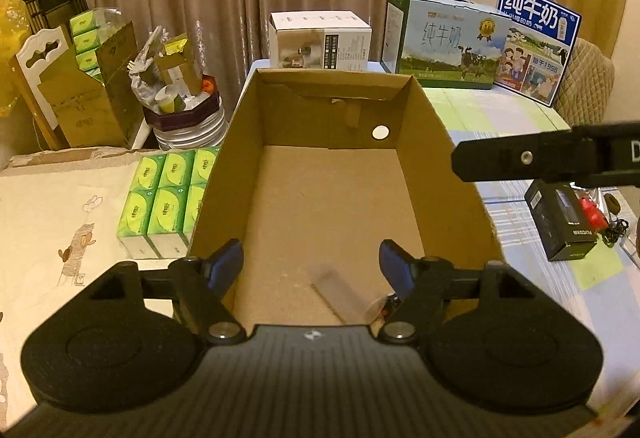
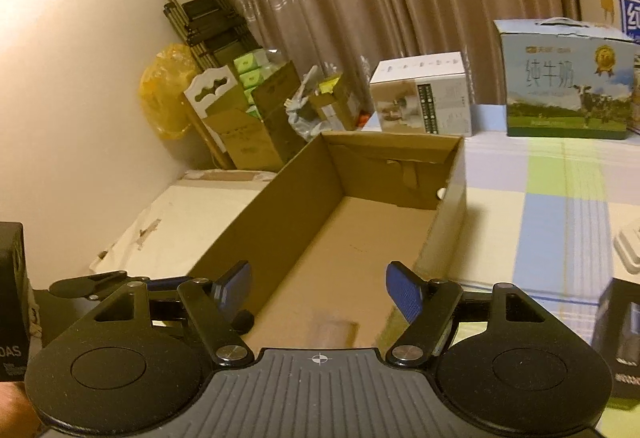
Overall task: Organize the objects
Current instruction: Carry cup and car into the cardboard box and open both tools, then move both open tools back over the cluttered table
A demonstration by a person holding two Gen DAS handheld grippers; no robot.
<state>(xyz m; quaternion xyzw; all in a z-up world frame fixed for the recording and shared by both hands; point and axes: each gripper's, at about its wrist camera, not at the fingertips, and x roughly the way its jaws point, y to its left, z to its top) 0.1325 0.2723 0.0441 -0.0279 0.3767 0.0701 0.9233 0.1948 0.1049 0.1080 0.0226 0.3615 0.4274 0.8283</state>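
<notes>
An open brown cardboard box [image 1: 448, 174] stands on the checked tablecloth, and its floor fills the middle of both wrist views. On that floor at the near end lies a clear plastic piece [image 1: 340, 294], which shows in the right wrist view as a blurred clear piece [image 2: 336, 330]. A small crumpled thing [image 1: 380, 308] lies beside it. My left gripper [image 1: 312, 262] hangs open over the box's near end, with nothing between its blue pads. My right gripper [image 2: 318, 288] is open too, over the box's near right corner. One of its black fingers [image 1: 520, 158] reaches in from the right in the left wrist view.
Green tissue packs [image 1: 168, 194] sit against the box's left wall. A black carton [image 1: 568, 222] and a red item [image 1: 592, 214] lie to its right. Behind it stand a white box [image 1: 320, 40] and two milk cartons [image 1: 444, 38]. A full waste bin [image 1: 180, 106] is at back left.
</notes>
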